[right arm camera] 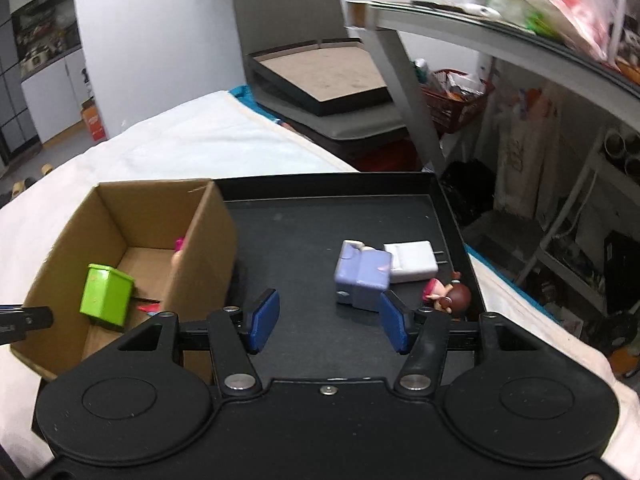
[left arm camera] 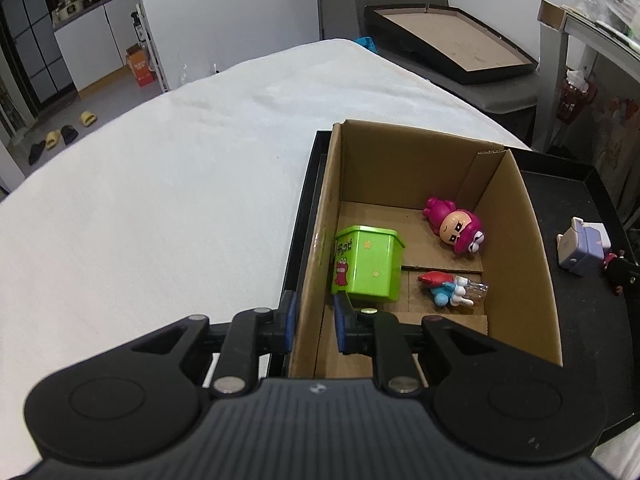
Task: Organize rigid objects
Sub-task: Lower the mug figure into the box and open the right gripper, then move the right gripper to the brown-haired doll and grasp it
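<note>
Toys lie in two places on a black tray [right arm camera: 436, 200] that rests on a white-covered table [left arm camera: 160, 184]. At the tray's left end stands an open cardboard box [left arm camera: 516, 232], and three things are already inside it: a green tin [left arm camera: 366, 262] standing upright against the left wall, a pink figure [left arm camera: 454, 226] lying on its back toward the far right corner, and a small red, blue and white figure [left arm camera: 448, 288] lying on the box floor nearer the front, just right of the tin. Out on the bare tray floor to the right of the box sit a lavender block toy [right arm camera: 362, 276], a white charger [right arm camera: 412, 262] touching its far right side with its prongs pointing right, and a small brown-haired figure [right arm camera: 448, 294] lying just beside them at the tray's right wall.

The left gripper [left arm camera: 314, 320] straddles the box's left wall near its front corner, one blue pad outside and one inside; the pads look close against the cardboard on both sides, pinching it. The right gripper [right arm camera: 328, 320] hovers over the tray with its fingers spread wide and nothing between them; its right pad [right arm camera: 394, 322] is just in front of the lavender block toy, and whether it touches I cannot tell
</note>
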Demonstrator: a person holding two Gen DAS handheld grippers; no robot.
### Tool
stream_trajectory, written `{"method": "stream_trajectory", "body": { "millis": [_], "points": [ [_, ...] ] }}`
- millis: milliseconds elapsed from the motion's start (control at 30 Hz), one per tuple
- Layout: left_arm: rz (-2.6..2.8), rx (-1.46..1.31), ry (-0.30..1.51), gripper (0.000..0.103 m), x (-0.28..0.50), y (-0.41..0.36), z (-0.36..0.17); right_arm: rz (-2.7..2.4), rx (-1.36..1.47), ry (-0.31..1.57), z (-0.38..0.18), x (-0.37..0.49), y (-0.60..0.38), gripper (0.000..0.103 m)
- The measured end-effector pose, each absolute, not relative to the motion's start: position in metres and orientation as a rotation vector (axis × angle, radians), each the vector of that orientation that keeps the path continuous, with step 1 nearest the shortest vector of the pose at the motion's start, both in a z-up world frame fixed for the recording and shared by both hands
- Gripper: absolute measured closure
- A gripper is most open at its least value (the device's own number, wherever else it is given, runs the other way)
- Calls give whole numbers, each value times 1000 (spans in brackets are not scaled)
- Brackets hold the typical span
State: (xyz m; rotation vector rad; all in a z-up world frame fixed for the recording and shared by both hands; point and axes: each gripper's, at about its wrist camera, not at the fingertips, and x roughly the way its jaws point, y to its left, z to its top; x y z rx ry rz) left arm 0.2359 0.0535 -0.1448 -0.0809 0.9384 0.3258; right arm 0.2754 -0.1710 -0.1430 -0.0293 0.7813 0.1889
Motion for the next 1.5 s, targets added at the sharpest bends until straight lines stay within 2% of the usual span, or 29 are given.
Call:
{"method": "stream_trajectory", "body": {
  "millis": [167,433,600,1500],
  "points": [
    [350,-49,942,82,245,48,-140,171,35,784,-153,282,-188,48],
    [365,21,940,53,258,24,-136,88,132,782,-169,293,-213,48],
    [387,57,943,44,265,12,-137,36,184,779,-177,300,-228,48],
    [412,142,919,39,295,-23,-136,-40,186,829,-223,337,-238,50]
  ]
}}
